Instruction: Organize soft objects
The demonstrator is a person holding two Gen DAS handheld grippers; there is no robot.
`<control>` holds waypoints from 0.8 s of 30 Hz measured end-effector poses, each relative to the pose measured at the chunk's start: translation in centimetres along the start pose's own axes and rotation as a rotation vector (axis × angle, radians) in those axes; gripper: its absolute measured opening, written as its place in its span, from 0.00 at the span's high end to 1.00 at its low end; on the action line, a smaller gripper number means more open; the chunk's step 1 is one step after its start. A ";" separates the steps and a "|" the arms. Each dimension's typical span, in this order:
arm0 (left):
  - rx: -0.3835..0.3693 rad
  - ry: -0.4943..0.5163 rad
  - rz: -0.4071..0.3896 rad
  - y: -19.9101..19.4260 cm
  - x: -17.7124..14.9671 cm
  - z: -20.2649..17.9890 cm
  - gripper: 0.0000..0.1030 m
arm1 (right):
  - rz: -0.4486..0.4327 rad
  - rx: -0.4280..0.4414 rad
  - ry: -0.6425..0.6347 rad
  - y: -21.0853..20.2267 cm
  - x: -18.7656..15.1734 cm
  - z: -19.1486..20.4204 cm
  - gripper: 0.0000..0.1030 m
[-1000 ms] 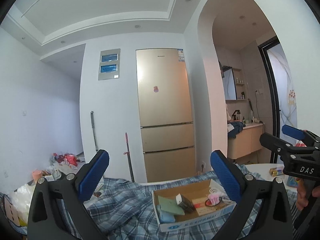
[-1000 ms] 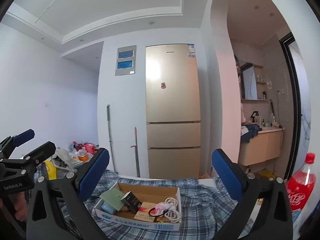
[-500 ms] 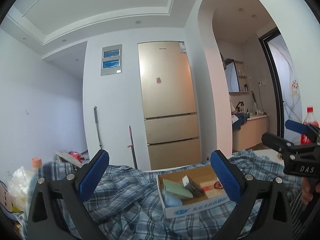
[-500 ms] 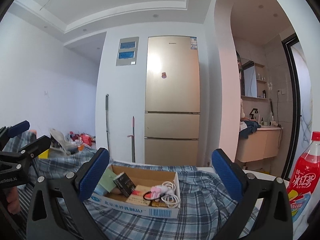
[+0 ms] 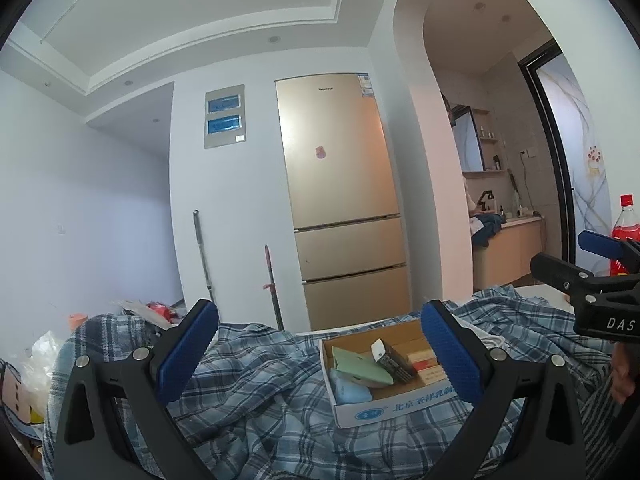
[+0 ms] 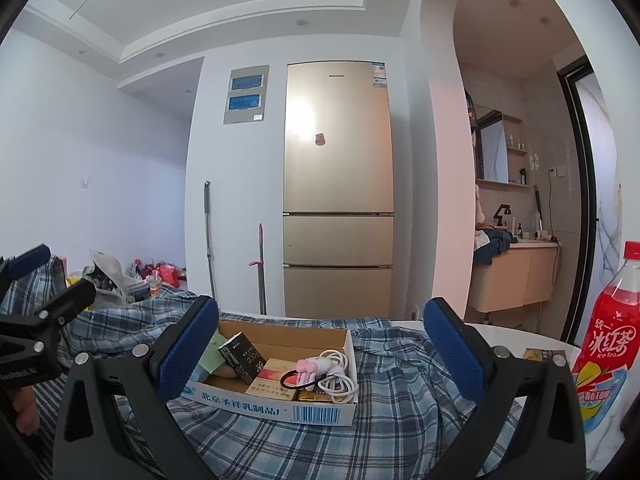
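Nearest, the left gripper (image 5: pixel 320 354) and the right gripper (image 6: pixel 322 350) both stand with jaws spread wide and nothing between them, held low over the plaid cloth (image 6: pixel 400 400). The cloth lies rumpled and unfolded, spread under and around the cardboard box (image 6: pixel 280 410), which sits on it. Inside the box are a black packet (image 6: pixel 242 356), a white cable (image 6: pixel 336 376) and a green pouch (image 5: pixel 360 368). Right of the box stands a red bottle (image 6: pixel 608 344); far behind the box is a fridge (image 6: pixel 338 184). As a judgement, tidying remains: the cloth is bunched, not folded or put away, and neither gripper holds it.
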State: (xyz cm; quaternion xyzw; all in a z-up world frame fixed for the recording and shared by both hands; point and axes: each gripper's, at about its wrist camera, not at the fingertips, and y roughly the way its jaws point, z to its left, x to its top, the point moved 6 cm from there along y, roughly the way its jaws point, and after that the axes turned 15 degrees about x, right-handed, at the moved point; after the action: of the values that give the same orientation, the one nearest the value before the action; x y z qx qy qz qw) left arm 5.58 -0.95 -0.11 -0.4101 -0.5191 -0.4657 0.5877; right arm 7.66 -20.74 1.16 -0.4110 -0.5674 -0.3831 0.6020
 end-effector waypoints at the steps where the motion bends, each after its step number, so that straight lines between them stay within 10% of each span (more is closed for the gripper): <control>1: 0.000 -0.002 0.006 0.1 0.0 0.0 0.00 | 0.001 -0.002 0.002 0.0 0.0 0.0 0.01; 24: 0.027 -0.008 0.005 0.1 -0.1 0.2 0.00 | 0.001 -0.003 0.006 0.2 0.0 0.0 0.01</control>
State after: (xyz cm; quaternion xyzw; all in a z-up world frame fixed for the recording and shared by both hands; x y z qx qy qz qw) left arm 5.64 -0.73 -0.20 -0.4050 -0.5268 -0.4556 0.5924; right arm 7.84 -20.69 1.13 -0.4108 -0.5649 -0.3849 0.6034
